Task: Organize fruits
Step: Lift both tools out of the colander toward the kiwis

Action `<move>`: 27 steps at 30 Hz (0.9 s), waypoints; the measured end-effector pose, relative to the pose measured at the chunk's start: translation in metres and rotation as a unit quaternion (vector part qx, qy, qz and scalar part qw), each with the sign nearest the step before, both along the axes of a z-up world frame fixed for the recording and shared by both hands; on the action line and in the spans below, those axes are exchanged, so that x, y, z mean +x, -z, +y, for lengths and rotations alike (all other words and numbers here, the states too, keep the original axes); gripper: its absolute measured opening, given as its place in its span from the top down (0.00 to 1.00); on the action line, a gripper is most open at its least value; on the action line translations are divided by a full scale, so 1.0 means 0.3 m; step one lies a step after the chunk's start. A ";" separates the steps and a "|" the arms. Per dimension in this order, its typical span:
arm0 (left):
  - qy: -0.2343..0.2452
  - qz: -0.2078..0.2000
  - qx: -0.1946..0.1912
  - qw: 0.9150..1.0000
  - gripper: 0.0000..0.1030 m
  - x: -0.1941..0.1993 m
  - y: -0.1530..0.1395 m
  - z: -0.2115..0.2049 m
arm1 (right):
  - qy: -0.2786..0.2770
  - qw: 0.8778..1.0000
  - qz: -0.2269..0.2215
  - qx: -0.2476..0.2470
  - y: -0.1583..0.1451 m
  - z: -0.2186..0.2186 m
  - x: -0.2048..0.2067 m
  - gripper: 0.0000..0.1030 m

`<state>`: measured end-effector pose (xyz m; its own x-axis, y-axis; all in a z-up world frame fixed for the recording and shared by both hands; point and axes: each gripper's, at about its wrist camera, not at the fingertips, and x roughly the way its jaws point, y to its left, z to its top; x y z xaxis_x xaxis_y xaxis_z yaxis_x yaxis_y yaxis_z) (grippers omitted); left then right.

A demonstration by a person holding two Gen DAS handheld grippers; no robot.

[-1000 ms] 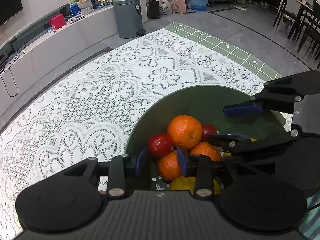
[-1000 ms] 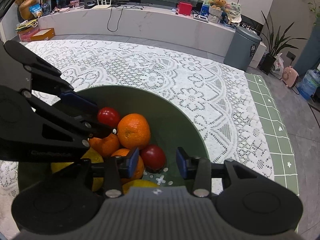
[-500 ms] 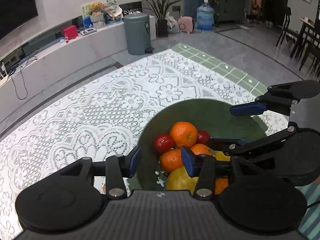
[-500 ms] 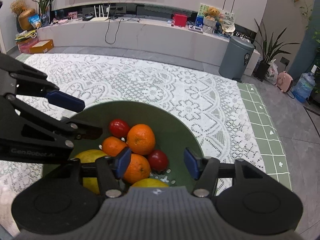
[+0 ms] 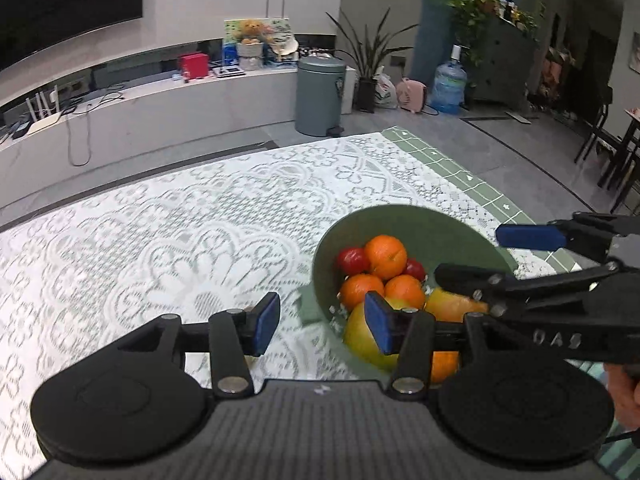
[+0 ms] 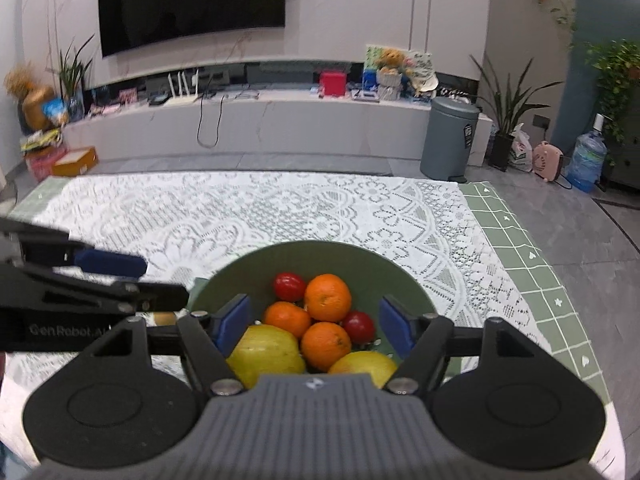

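Already looks close to finished, judging by the layout. Big lace-covered table (image 6: pixel 280 216) spreading wide and bare to the left and far side, green checked edge (image 6: pixel 520 248) running down the right, floor dropping away just past it. Green bowl (image 6: pixel 360 264) sitting near that right-hand side, well short of the far edge. Piled inside: two large yellow fruits (image 6: pixel 266 354) at the near wall, three oranges (image 6: pixel 328 297) stacked mid-bowl, two small red fruits (image 6: pixel 289 285) tucked behind and beside them. One small brownish thing (image 6: pixel 163 319) peeking out left of the bowl, half hidden behind the other tool, too obscured to name; possibly one last piece, cannot tell.

Right tool (image 6: pixel 314 322) hovering over the near part of the bowl, blue pads spread wide, holding nothing. Left tool (image 5: pixel 322 322) parted about as wide and gripping nothing, one pad over the lace, the other over the bowl's near rim. Plenty of open lace to the left for pulling back; tighter on the right, with the two tools crossing close and the table edge near.
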<state>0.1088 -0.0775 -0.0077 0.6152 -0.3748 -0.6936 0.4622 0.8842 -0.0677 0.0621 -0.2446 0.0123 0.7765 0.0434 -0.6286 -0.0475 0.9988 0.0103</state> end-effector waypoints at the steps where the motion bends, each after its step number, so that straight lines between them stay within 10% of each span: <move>1: -0.004 -0.002 0.003 1.000 0.44 -0.012 0.003 0.013 | 0.004 1.000 -0.006 0.000 -0.002 0.012 -0.013 0.34; 27: -0.106 0.021 0.001 0.994 0.44 -0.117 0.107 0.317 | -0.052 0.998 -0.031 -0.033 0.157 0.365 -0.132 0.32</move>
